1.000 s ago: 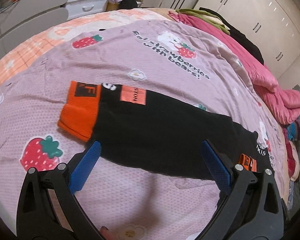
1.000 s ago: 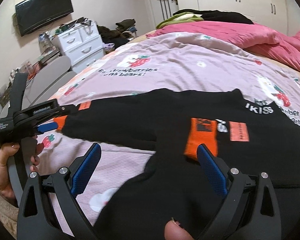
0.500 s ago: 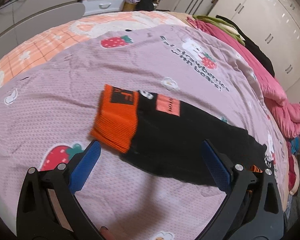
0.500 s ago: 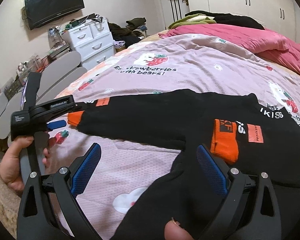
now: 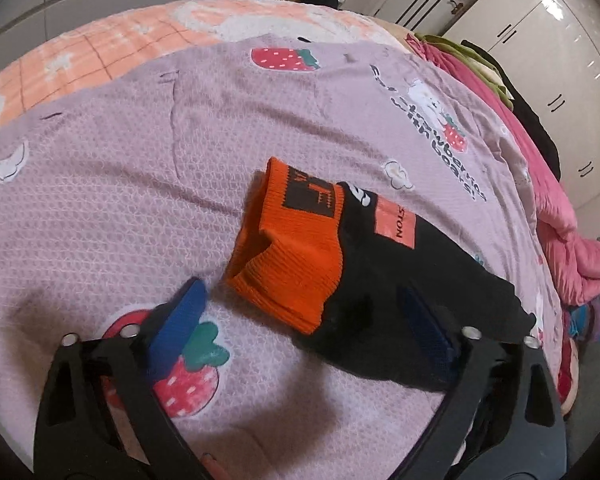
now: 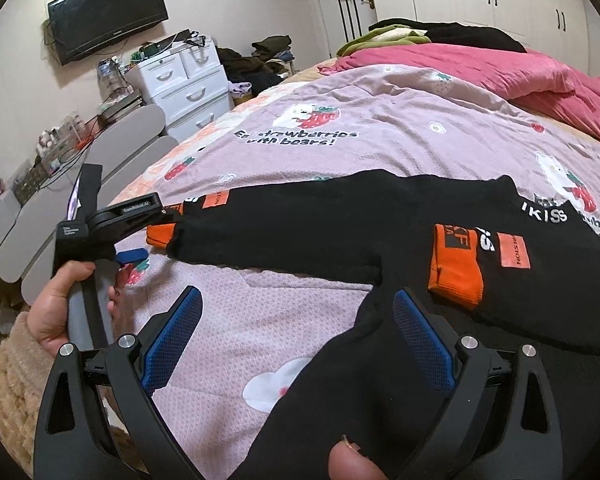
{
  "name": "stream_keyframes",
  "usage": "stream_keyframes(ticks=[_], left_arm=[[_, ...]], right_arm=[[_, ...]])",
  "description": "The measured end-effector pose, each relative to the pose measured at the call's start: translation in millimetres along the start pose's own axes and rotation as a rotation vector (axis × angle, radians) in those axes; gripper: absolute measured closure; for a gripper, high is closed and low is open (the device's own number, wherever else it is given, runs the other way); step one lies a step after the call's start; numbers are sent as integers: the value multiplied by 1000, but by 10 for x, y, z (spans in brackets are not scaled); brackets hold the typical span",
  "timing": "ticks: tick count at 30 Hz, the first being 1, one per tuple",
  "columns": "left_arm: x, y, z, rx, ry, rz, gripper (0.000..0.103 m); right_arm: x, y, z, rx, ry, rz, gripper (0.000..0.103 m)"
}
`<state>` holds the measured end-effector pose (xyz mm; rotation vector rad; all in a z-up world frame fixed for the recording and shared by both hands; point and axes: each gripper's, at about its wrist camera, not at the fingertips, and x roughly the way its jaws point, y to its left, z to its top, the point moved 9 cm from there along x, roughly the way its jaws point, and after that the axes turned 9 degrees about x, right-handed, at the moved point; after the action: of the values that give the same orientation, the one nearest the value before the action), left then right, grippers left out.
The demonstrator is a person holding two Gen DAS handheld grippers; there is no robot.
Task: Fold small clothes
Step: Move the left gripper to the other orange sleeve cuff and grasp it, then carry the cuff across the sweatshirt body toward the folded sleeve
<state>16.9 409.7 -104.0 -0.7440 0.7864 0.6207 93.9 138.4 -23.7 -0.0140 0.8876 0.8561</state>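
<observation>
Left gripper point(image 5: 300, 312) now lower over orange cuff point(image 5: 288, 256), jaws spread; right gripper point(image 6: 296, 332) likewise spread

The left-wrist view looks steeply down past its tongs point(image 5: 300, 316), close above the bed point(image 5: 120, 200). The right-wrist view looks lower and farther back across it. Both share the orange cuff point(image 5: 292, 256) point(image 6: 160, 236).

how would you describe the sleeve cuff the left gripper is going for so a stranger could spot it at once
On the lilac strawberry-print bedspread lies a black sweater with one sleeve stretched out sideways. At that sleeve's tip is an orange ribbed cuff, just ahead of the left gripper, whose jaws are open. The other orange cuff lies folded onto the sweater's body; this one rests on the bedspread.
</observation>
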Motion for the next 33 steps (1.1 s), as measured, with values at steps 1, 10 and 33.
stream_keyframes(ticks=[1,10,33], left_arm=[[4,-15,8,2,-5,-8,30],[-2,-165,123,24,-46,-80,93],[-935,-1880,4,308,-239,-361,95]], right_arm=[[-11,-16,-8,4,-1,-2,7],[-131,-240,-71,50,-10,-18,7],[-714,-1319,-95,310,-136,-162,7]])
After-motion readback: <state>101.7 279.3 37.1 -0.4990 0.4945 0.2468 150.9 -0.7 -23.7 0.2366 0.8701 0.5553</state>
